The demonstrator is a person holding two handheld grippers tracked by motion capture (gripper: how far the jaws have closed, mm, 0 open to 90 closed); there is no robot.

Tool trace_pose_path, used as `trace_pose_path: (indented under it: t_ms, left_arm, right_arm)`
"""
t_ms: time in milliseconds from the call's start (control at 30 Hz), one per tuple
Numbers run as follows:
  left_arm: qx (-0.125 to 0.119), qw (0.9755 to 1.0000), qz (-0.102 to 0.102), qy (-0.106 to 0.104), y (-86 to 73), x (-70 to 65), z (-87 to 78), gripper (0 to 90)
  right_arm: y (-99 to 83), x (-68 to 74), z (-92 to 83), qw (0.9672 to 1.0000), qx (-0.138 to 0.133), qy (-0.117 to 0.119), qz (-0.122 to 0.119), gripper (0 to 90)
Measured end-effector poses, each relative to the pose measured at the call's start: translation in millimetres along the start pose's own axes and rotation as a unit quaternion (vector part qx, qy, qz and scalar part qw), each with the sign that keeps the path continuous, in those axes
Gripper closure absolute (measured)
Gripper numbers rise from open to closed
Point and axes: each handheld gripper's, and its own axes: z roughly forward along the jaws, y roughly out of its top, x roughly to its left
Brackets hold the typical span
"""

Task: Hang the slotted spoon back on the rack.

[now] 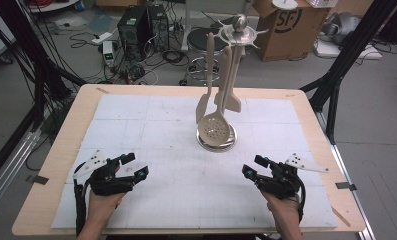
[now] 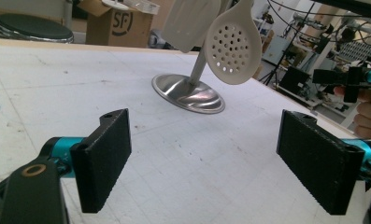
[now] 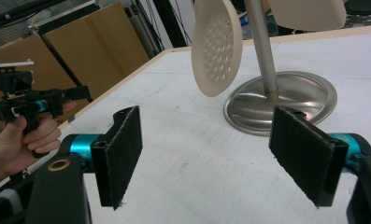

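A steel utensil stand [image 1: 238, 31] rises from a round base [image 1: 216, 141] at the table's middle. Three cream utensils hang from it, among them a slotted spoon [image 1: 214, 128] hanging lowest. In the left gripper view the slotted spoon [image 2: 233, 47] and the base [image 2: 189, 93] lie ahead. The right gripper view has the spoon [image 3: 217, 48] and the base [image 3: 286, 100] ahead too. My left gripper [image 1: 135, 165] is open near the front left. My right gripper [image 1: 251, 166] is open near the front right. Both hold nothing.
A white mat [image 1: 151, 135] covers the wooden table [image 1: 63, 127]. Behind the table stand a black stool [image 1: 201, 40], a cardboard box [image 1: 286, 30], computer towers [image 1: 143, 25] and floor cables. Dark frame posts [image 1: 346, 55] flank the table.
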Motion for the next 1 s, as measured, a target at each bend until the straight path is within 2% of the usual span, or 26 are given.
trace_pose_path:
  t_ms: [200,367,433,600,767,1000]
  left_arm:
    - [-0.006,0.9999,-0.011,-0.001,0.8,2.6,-3.4,18.5]
    - [0.002,1.0000,-0.006,0.004,0.4,3.6,-2.6,18.5]
    - [0.002,0.9999,-0.012,0.003,0.3,5.5,-3.2,18.5]
    - [-0.011,0.9997,-0.020,0.000,2.1,6.1,-6.2,18.5]
    - [-0.013,0.9998,-0.018,-0.002,2.8,5.7,-6.5,18.5]
    - [-0.013,0.9997,-0.016,-0.008,2.6,4.9,-5.4,18.5]
  right_arm:
    - [-0.7,-0.2,0.9,1.0000,0.002,0.001,0.002,24.9]
    - [-0.9,-0.6,1.4,1.0000,0.003,0.001,0.002,24.9]
    - [-1.1,-0.6,2.0,1.0000,0.002,0.000,0.002,24.9]
    - [-1.2,-0.8,2.0,1.0000,0.002,-0.001,0.001,24.9]
    - [-3.3,-5.8,1.9,0.9999,0.005,-0.008,0.005,24.9]
    - [-3.3,-5.0,1.4,0.9999,0.005,-0.007,0.005,24.9]
